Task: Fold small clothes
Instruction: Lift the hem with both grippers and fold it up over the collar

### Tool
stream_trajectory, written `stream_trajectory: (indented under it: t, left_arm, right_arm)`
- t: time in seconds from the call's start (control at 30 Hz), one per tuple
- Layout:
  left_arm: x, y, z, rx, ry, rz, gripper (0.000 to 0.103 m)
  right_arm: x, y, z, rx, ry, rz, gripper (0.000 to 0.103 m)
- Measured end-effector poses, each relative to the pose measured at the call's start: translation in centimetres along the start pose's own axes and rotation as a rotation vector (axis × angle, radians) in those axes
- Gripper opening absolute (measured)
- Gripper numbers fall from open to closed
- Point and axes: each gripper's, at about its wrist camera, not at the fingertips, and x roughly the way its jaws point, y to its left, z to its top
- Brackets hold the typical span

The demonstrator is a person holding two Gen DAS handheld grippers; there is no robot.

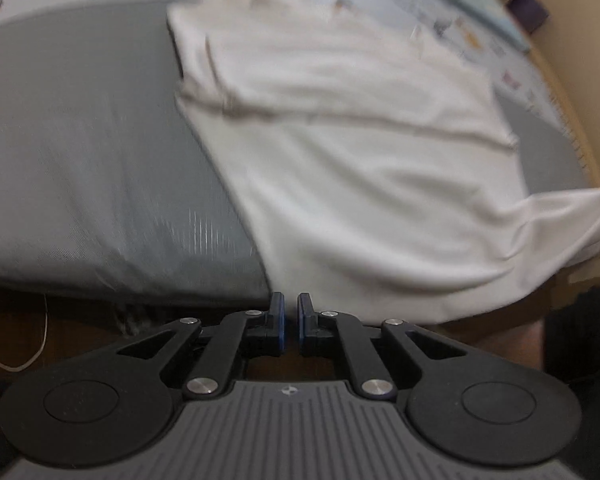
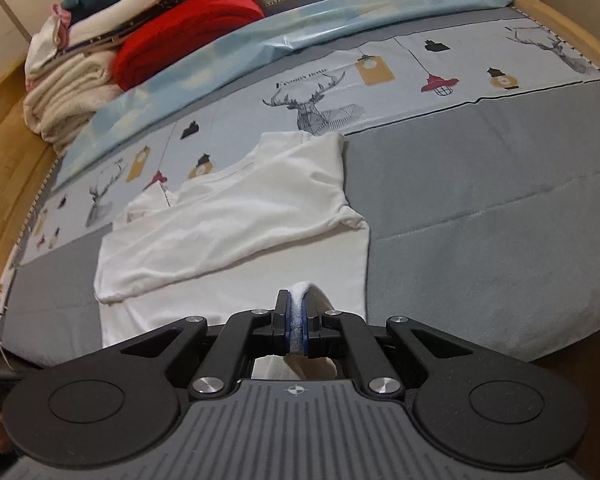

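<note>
Two handheld grippers work at the near edge of a bed (image 2: 480, 208), which serves as the landmark throughout. A white T-shirt (image 2: 236, 236) lies spread on the bed's grey cover, its collar end toward the far side and its hem toward the near edge; both short sleeves are folded across its chest, so the upper part forms a thicker band over the flat lower part. The right gripper (image 2: 297, 320) sits at the bed's near edge, and its two black fingers with blue pads are pressed onto a bunched fold of the shirt's hem, white cloth squeezed between them and trailing down behind. In the left wrist view, which is blurred, the left gripper (image 1: 291, 322) hovers just off the near edge of the bed, beside the shirt's (image 1: 352, 168) lower corner; its fingers stand slightly apart with a narrow slit between the pads and nothing held in them. In that same view the shirt's far right corner is drawn up and outward into a taut point at the frame's edge. Beyond the shirt, farther across the bed, runs a pale panel printed with deer heads and hanging lanterns (image 2: 380, 76), then a light blue folded sheet (image 2: 300, 36). At the bed's far left corner stands a pile of folded clothes (image 2: 112, 40), with a red item and cream knitwear among them. A wooden frame (image 2: 12, 132) borders the bed.
</note>
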Motion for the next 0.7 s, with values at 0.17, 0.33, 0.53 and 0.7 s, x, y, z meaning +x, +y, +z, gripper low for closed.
stream_trajectory:
  t: [0.17,0.33,0.53,0.7]
  left_arm:
    - [2.9,0.7,0.0,-0.001,0.027,0.011,0.039]
    - [5.8,0.9,0.0,0.033,0.049,0.052,0.038]
    - [6.1,0.3,-0.7,0.093,0.038,-0.006,0.004]
    - [4.0,1.1,-0.4,0.068,0.031,-0.042,0.001]
  right_arm:
    - [-0.3,-0.1,-0.3,-0.010,-0.013,0.006,0.005]
    - [-0.4,-0.8,-0.5,0.020,-0.034,-0.002,0.005]
    - [-0.5,-1.1,-0.8,0.014,-0.033,-0.006,0.005]
    - [-0.4,-1.4,-0.8,0.027,-0.017,-0.023,0.005]
